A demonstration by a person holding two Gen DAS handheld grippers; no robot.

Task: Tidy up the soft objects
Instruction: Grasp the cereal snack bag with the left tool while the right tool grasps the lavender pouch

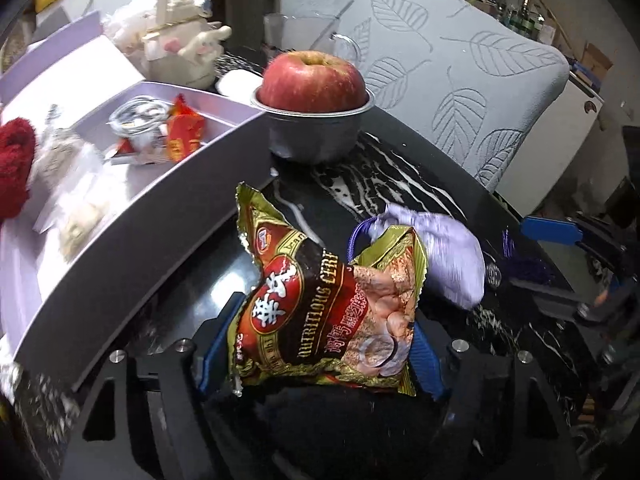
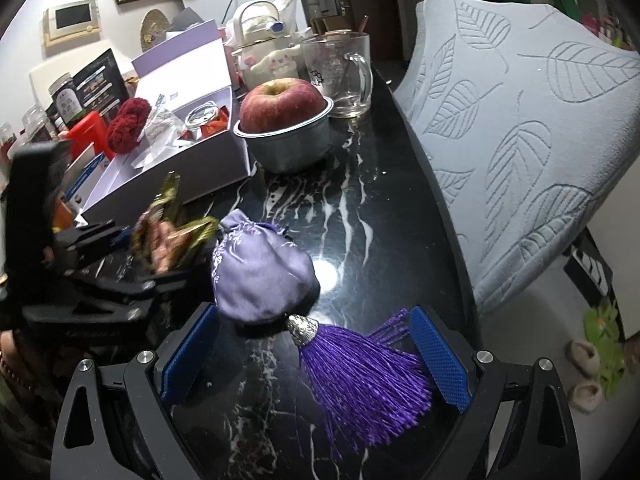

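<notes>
Your left gripper [image 1: 316, 344] has its blue fingers [image 1: 214, 344] closed on both sides of the cereal packet [image 1: 320, 304], which sits low over the black marble table [image 1: 360, 176] beside the purple box [image 1: 132, 216]. Your right gripper [image 2: 316, 360] stands wide open, holding nothing; the lilac pouch [image 2: 260, 276] and its purple tassel [image 2: 360, 376] lie on the table between its fingers [image 2: 440, 364].

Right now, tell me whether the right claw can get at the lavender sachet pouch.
Probably yes: the right claw is open, the purple tassel lies between its fingers, and the lavender sachet pouch sits just ahead with nothing covering it.
</notes>
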